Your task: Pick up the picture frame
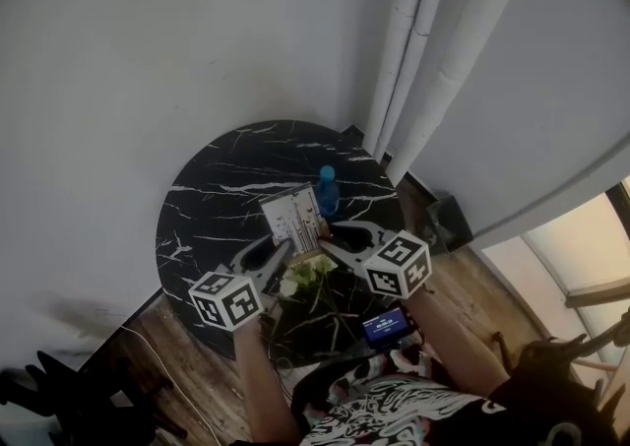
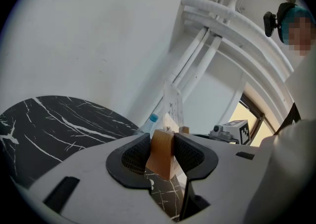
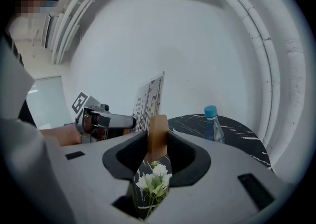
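While the bench lies beneath it, the frame is clamped by its wooden edges in left hand-held gripper and right hand-held gripper, jaws part-closed. Advise lifting both evenly, level, clear of the bottle.

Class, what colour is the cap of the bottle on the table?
Blue. The cap shows best in the right gripper view.

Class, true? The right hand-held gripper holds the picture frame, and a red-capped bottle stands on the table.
No: the cap is blue, per the right gripper view. The right hand-held gripper holds the picture frame, and a blue-capped bottle stands on the table.
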The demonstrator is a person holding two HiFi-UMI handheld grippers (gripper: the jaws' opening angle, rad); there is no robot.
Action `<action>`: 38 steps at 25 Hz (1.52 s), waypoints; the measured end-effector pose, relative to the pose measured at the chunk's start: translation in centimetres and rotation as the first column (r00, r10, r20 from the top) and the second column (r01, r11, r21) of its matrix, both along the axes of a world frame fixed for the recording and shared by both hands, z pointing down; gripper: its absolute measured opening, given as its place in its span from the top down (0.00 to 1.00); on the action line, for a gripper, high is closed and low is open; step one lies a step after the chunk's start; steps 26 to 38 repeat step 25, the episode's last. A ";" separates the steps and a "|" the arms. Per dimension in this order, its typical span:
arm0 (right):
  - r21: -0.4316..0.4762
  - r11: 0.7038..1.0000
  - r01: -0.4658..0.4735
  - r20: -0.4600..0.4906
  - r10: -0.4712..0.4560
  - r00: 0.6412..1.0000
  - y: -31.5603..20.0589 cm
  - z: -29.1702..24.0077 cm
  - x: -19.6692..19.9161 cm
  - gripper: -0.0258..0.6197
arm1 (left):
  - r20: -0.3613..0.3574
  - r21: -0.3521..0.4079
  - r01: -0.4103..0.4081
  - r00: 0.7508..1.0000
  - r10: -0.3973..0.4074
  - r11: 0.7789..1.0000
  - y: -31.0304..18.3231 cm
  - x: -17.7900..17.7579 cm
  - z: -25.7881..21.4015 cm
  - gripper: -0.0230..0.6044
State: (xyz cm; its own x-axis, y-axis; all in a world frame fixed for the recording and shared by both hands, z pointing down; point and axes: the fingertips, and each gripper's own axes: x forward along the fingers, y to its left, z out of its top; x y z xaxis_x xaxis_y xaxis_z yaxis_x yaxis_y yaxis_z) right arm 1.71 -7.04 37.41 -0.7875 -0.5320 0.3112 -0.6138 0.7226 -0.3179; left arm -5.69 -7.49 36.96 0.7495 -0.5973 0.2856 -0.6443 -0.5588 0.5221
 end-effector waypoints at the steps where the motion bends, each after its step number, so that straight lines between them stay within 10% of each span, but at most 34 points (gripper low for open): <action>1: 0.002 1.000 0.000 -0.002 0.000 1.000 0.0 0.0 0.0 0.76 | 0.001 0.001 -0.001 1.000 0.001 1.000 0.0 0.0 0.0 0.72; 38: -0.014 1.000 -0.007 -0.024 0.007 1.000 0.7 1.6 0.9 0.77 | 0.005 -0.031 -0.016 1.000 0.016 0.999 0.7 0.9 1.7 0.72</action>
